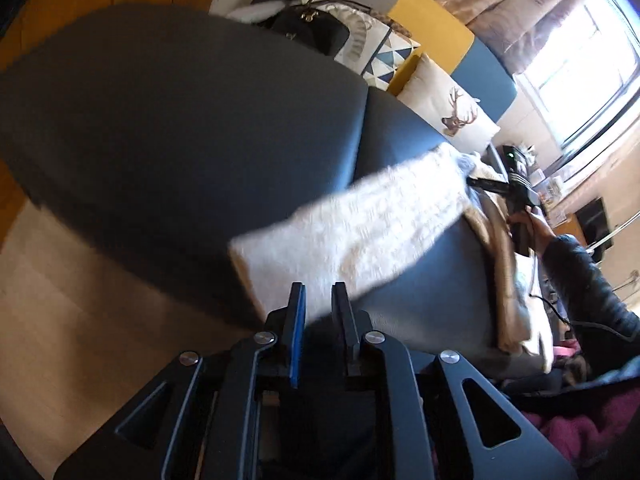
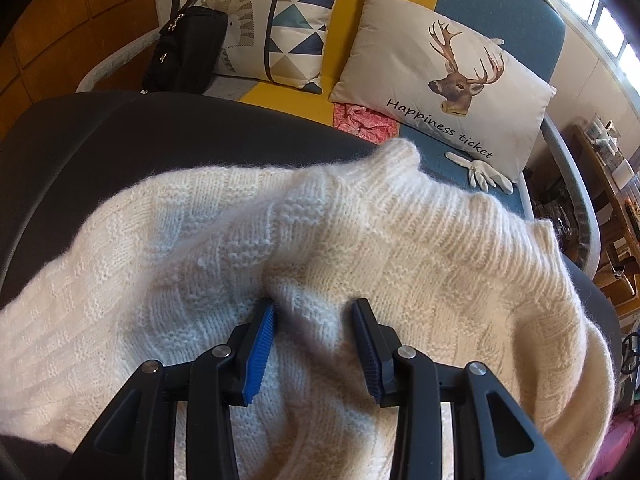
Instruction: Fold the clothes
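Sleeve ahead of the left fingers, sweater body under the right ones.

The left gripper (image 1: 320, 300) stands slightly parted with nothing between its fingers; the sleeve (image 1: 352, 232) of the cream sweater (image 2: 320, 240) begins just past the tips and runs long-axis away up and to the right, toward the right gripper (image 2: 314, 316). That one is about half open, its tips pressed down on a ridge of knit between them; whether it pinches I cannot tell. The sweater lies on a dark cushion (image 1: 180, 120). The left hand looks nearer the cuff. No containers matter here; a black bag (image 2: 184, 48) sits far beyond, contents unseen.
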